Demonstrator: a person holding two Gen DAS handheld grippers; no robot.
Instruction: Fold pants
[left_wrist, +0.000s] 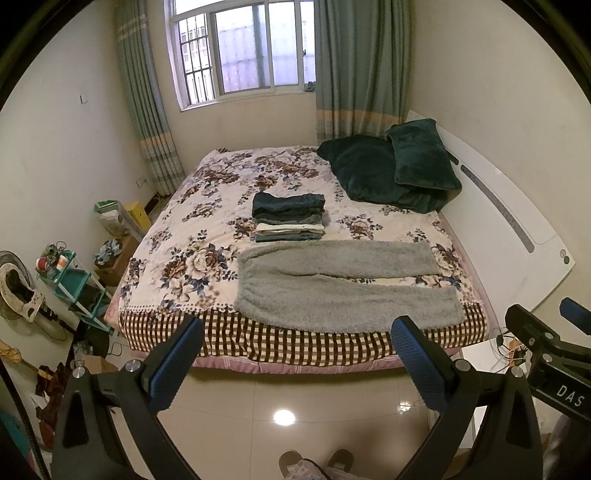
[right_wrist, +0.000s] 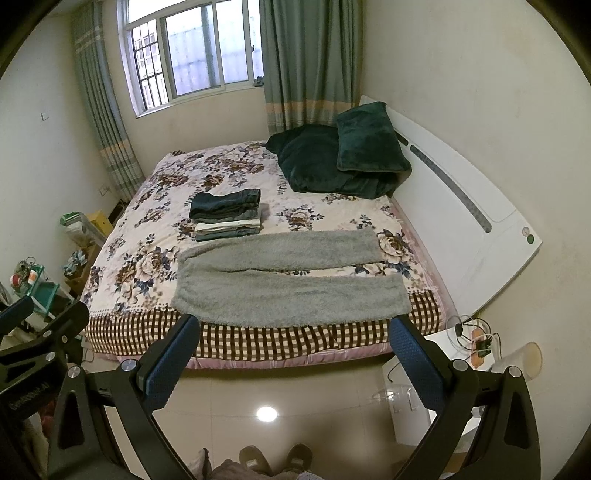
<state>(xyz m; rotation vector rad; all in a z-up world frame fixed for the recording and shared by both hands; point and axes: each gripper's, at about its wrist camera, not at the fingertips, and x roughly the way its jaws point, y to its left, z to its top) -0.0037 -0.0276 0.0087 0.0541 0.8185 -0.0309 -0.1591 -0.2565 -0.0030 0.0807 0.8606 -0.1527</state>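
Note:
Grey fleece pants (left_wrist: 332, 284) lie flat across the near edge of the bed, waistband to the left, both legs running right; they also show in the right wrist view (right_wrist: 288, 280). A stack of folded pants (left_wrist: 289, 218) sits behind them, also in the right wrist view (right_wrist: 227, 216). My left gripper (left_wrist: 295, 332) is open and empty, held over the floor short of the bed. My right gripper (right_wrist: 295, 330) is open and empty at the same distance. The right gripper shows at the left view's right edge (left_wrist: 546, 332); the left gripper shows at the right view's left edge (right_wrist: 40, 325).
The bed (left_wrist: 258, 339) has a floral cover and checked skirt. Dark green pillows (left_wrist: 391, 166) lie at its far right by the white headboard (left_wrist: 498, 229). A white bedside table (right_wrist: 443, 354) with cables stands right. A teal rack (left_wrist: 79, 291) and clutter stand left. My feet (left_wrist: 314, 461) are on the tiled floor.

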